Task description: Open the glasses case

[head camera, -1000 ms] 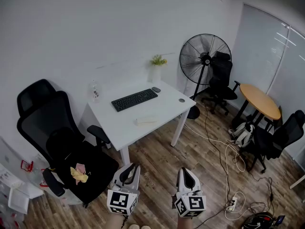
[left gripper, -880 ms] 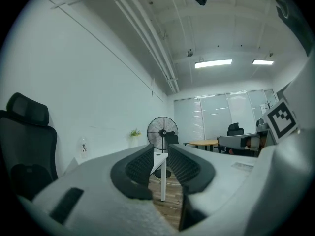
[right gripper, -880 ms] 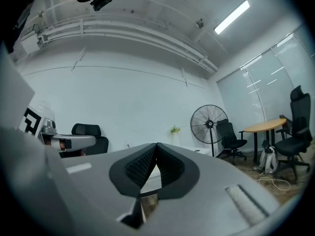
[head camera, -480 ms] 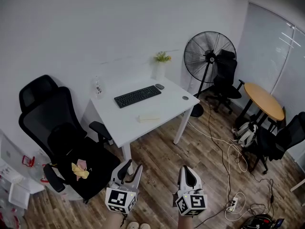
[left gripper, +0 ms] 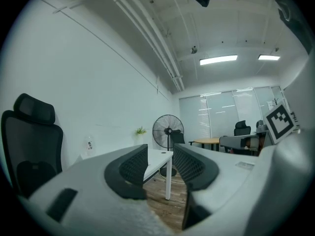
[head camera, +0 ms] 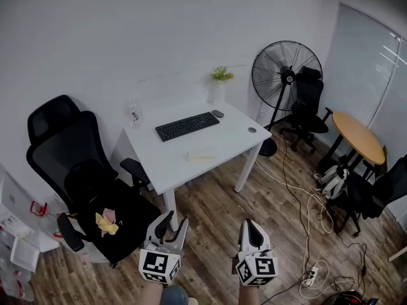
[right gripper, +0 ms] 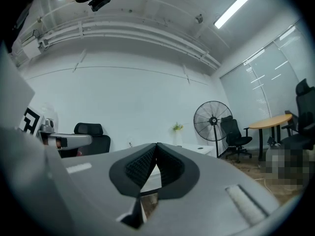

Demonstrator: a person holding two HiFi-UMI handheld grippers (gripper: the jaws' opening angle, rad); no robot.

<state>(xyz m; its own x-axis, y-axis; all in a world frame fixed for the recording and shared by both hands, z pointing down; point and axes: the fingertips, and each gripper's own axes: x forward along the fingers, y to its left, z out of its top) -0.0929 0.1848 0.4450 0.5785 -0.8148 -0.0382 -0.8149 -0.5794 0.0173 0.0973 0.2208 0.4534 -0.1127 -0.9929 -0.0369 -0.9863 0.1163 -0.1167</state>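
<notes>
Glasses case (head camera: 202,157), where do you have it on your screens?

I see it as a pale, flat oblong lying on the white rectangular desk (head camera: 162,170), just in front of the black keyboard (head camera: 187,126) and near the desk's front edge. It is far too small for me to tell whether the lid is up.

And how are you holding the tongs?

Both are level and side by side, low in the head view. They sit over the brown wooden floor (head camera: 216,215), well short of the desk. The left gripper (head camera: 173,223) has just been opening. Its jaws stand spread, with only floor and a desk leg showing between them. The right gripper (head camera: 250,226) has its pads pressed together at the tips, pinching nothing. My hands are cut off by the bottom edge.

Any containers?

A white vase (head camera: 219,95) at the desk's back edge holds a green sprig. A clear bottle (head camera: 133,114) stands at the back left corner, and I cannot tell its contents. White plastic boxes (head camera: 16,253) at the lower left are cut off, with something red near them. On the seat of the black mesh office chair (head camera: 63,151) lies a yellow and pink crumpled thing (head camera: 105,223) that I cannot identify.
</notes>
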